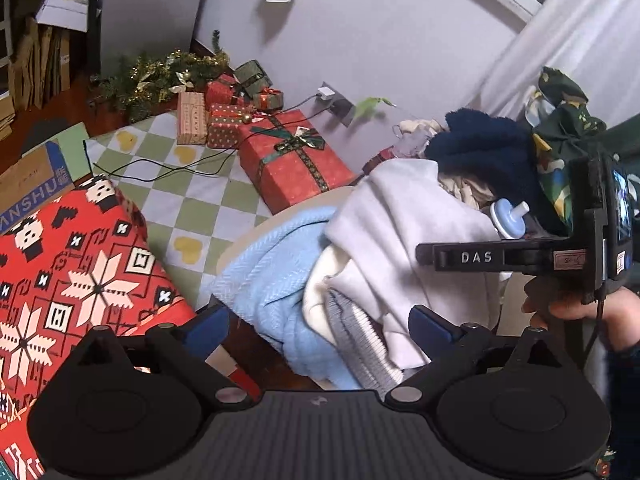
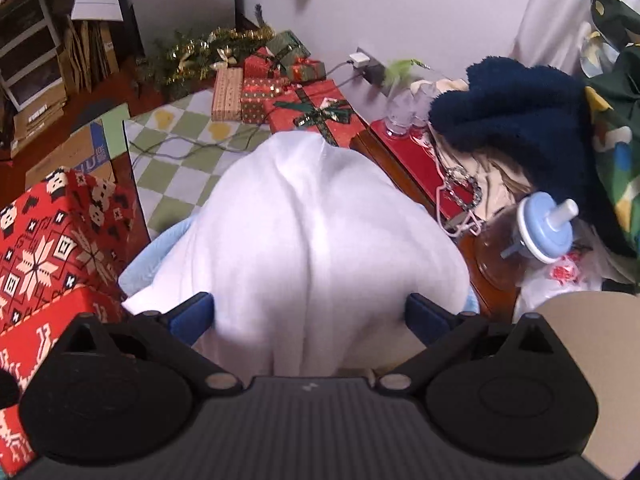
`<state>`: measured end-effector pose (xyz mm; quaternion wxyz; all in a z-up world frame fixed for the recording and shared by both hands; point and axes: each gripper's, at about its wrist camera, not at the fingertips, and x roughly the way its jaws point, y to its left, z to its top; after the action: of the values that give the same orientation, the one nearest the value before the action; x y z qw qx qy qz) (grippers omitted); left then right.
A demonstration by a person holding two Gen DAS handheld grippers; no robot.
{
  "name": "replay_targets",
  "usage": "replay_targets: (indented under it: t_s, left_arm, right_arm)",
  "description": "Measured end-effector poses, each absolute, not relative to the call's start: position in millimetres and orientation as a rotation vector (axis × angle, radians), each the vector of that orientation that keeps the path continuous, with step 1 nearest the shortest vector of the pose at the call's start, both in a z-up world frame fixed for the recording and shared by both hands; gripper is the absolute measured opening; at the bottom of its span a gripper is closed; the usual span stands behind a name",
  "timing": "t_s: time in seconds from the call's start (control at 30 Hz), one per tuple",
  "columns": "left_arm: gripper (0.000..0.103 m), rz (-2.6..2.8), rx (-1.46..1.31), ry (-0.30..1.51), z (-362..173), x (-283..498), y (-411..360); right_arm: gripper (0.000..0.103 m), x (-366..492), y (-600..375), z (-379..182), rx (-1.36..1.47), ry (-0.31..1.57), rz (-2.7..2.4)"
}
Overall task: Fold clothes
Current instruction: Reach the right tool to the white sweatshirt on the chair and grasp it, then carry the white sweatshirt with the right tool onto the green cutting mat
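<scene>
While our right claw (image 2: 308, 312) hangs spread over the soft white fleece garment (image 2: 320, 220) directly beneath, our left claw (image 1: 320, 326) gapes empty beside it.

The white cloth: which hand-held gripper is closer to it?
Right. The right hand-held gripper has the white cloth between its open fingers; the left hand-held gripper sits over the blue cloth beside it.

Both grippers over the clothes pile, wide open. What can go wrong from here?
1. The white garment lies on a light blue knit and a grey ribbed piece; the left gripper may pinch several layers at once.
2. The bottle with the blue lid stands close beside the pile; a tugged sleeve might topple it.
3. The right gripper straddles bunched cloth, so the grab may be off-edge.
</scene>
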<state>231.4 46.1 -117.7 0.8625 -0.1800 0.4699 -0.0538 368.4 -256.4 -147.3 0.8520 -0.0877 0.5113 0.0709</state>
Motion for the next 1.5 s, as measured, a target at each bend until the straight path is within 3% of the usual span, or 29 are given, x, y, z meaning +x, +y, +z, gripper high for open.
replay_targets:
  t_s: [0.23,0.33,0.6,0.9,1.13,1.33,1.5]
  left_arm:
    - [0.075,-0.154,-0.407,0.972,-116.7,210.6,65.2]
    - [0.065,-0.166,-0.41,0.951,-111.5,198.9,74.7]
    - [0.041,-0.152,-0.417,0.898,-100.4,151.3,118.2]
    - [0.041,-0.163,-0.549,0.768,-82.1,55.3,188.2]
    - [0.041,-0.075,-0.558,0.646,-62.1,-61.1,236.4]
    - [0.041,0.093,-0.705,0.688,-116.9,-163.6,284.6]
    - [0.041,0.251,-0.873,0.749,-182.9,-226.5,308.6]
  right_arm:
    - [0.052,345.8,-237.3,-136.7,-0.202,0.979,0.141]
    - [0.042,328.5,-224.1,-125.5,-0.248,0.944,0.144]
    - [0.038,273.3,-193.2,-67.7,-0.219,0.849,0.25]
    - [0.036,166.0,-108.1,24.8,-0.189,0.7,0.516]
    - [0.034,58.8,-1.8,56.0,-0.198,0.683,0.799]
    - [0.034,-38.2,103.3,22.4,-0.253,0.763,1.062]
    - [0.035,-107.7,176.2,-67.0,-0.282,0.912,1.131]
